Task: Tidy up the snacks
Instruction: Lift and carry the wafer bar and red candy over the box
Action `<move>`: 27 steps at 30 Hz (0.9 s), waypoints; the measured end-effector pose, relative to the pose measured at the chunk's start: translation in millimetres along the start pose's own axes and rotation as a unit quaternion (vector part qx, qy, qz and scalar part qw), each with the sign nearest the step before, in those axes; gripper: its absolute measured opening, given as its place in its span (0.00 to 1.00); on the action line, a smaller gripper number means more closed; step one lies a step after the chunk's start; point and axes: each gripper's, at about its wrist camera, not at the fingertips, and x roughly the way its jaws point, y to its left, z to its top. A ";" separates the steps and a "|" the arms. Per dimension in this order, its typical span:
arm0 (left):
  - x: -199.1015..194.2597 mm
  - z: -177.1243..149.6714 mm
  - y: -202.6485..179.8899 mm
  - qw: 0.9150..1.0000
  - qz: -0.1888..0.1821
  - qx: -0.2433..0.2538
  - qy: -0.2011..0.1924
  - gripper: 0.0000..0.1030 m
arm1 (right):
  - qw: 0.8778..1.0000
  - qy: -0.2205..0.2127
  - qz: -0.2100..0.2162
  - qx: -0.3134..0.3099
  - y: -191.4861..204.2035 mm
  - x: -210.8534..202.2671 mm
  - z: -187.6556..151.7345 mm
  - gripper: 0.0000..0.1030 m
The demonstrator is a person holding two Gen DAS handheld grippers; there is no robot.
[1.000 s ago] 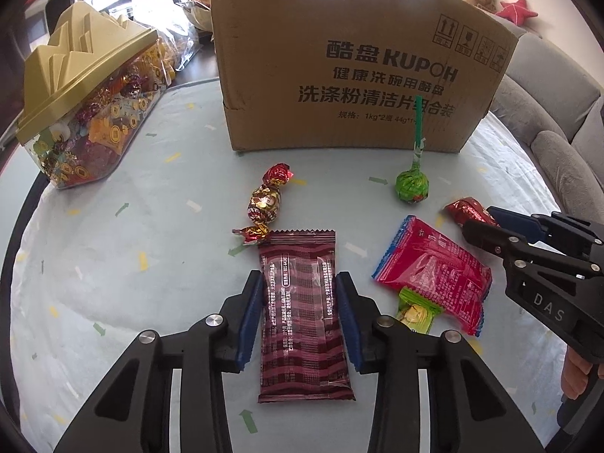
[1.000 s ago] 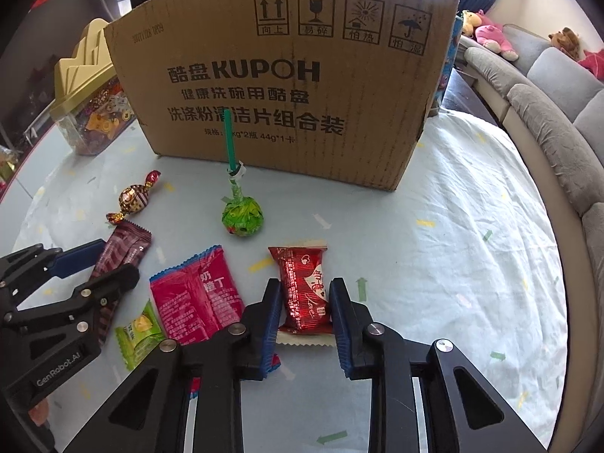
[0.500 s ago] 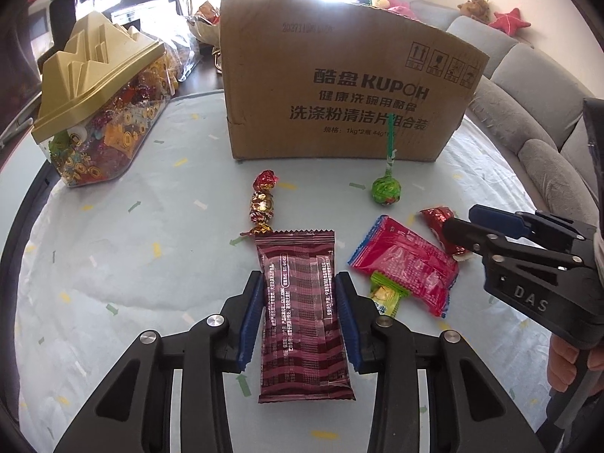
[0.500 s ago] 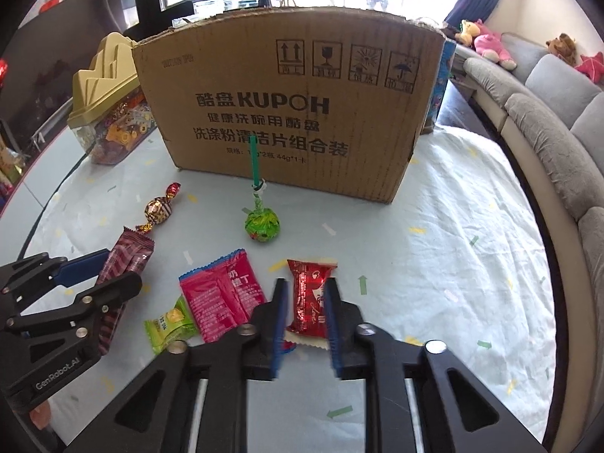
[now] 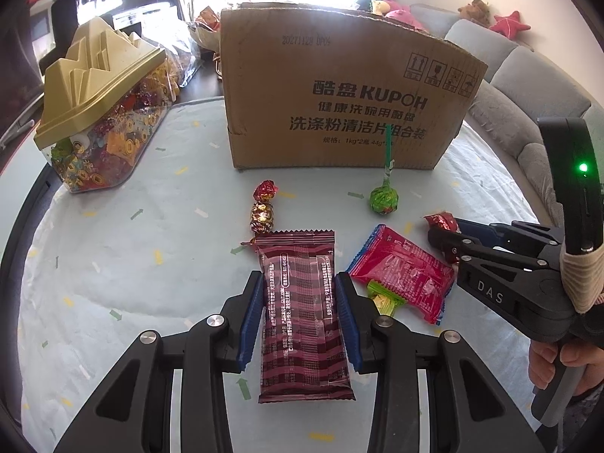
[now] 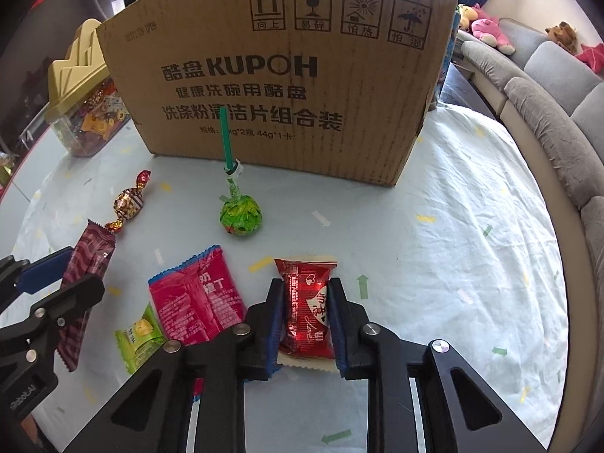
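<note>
Left wrist view: the left gripper (image 5: 300,311) has its jaws clamped on the long sides of the maroon bar (image 5: 302,313), blue pads pressed flat against the wrapper. Over on the right wrist view, the right gripper (image 6: 306,315) is pinched down tight on the red candy (image 6: 307,309), which bulges a bit between the pads. So both hands have a snack, and this looks like the carry step, not the picking one.

Moving outward: the pink pack (image 6: 200,298) and the little green candy (image 6: 137,334) sit on the counter (image 6: 453,264) just beside the right jaws, partly overlapping each other. The lollipop (image 6: 241,217) and the gold twist candy (image 6: 128,204) lie further out, near the foot of the cardboard box (image 6: 283,75). A candy jar (image 5: 102,120) with a gold lid stands off to the left.

My guess is that the box is where everything goes, since its top looks open, though I can't see inside. Next move would need both loads lifted high enough to clear that front wall, then released over the opening. The bar is long and floppy, so it may droop and catch on the rim.
</note>
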 end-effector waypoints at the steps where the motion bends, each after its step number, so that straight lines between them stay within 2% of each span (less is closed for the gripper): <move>1: -2.6 -0.1 0.2 1.000 0.000 -0.001 -0.003 0.37 | 1.000 -0.003 -0.001 0.000 0.6 -2.0 -0.7 0.22; 9: -30.9 6.5 -0.3 0.999 -0.006 -0.003 -0.035 0.37 | 0.999 -0.046 0.000 -0.003 6.3 -43.0 -4.6 0.22; 16: -63.5 23.1 -0.8 0.997 -0.009 0.003 -0.083 0.37 | 0.995 -0.095 0.011 -0.007 15.1 -88.4 1.0 0.22; 27: -92.3 64.9 1.6 0.991 -0.007 0.007 -0.137 0.36 | 0.988 -0.154 0.018 0.000 19.3 -129.2 33.8 0.22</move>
